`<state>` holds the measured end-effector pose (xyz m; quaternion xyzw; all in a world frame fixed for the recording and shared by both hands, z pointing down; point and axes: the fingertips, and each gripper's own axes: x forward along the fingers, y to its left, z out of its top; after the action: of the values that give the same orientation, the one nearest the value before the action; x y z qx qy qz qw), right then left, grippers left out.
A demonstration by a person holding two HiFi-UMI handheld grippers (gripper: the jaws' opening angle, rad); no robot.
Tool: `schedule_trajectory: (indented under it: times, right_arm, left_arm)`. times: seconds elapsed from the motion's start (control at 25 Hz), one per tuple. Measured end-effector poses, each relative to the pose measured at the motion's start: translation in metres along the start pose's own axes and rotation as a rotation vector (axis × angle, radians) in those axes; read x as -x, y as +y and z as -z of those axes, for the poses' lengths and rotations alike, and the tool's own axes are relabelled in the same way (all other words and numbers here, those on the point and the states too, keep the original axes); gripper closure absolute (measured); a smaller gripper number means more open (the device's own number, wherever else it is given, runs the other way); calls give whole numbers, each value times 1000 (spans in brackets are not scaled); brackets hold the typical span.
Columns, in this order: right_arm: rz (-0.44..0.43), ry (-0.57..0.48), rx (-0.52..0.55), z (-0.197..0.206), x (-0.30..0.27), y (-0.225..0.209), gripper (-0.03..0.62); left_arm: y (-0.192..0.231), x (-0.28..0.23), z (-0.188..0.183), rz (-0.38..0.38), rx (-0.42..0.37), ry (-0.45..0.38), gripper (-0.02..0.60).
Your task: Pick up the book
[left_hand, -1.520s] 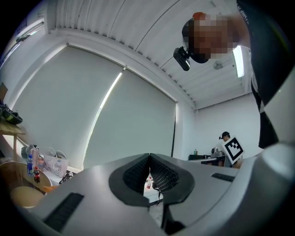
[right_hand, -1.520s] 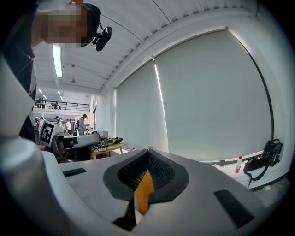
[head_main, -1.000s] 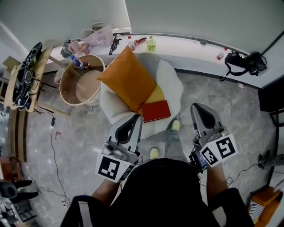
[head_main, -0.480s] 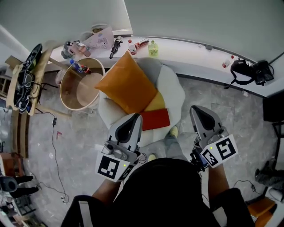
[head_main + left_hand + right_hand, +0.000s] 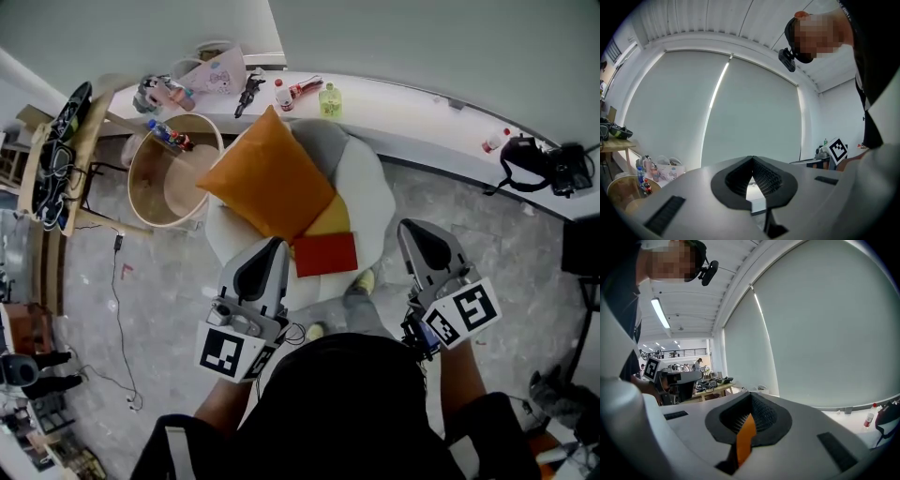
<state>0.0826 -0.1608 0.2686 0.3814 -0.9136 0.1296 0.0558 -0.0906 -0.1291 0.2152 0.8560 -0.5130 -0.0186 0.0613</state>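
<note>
Light: bright, even daylight glowed through the pale blind (image 5: 750,117); a ceiling strip (image 5: 660,312) shone.
Edges: gripper views bulged, corners black.
Focus: sharp.

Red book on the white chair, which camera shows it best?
The head view: the red book lies in full sight on the white chair, next to the orange cushion, ahead of both grippers. Neither gripper view shows the book at all.
</note>
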Motion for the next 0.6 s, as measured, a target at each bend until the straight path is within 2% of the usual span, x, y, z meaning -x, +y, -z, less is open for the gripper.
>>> schedule_trajectory:
  times: [0.6]
  right_arm:
    - [-78, 17, -53, 9, -8, -75, 582]
  left_arm:
    - [-29, -72, 22, -47, 11, 96, 571]
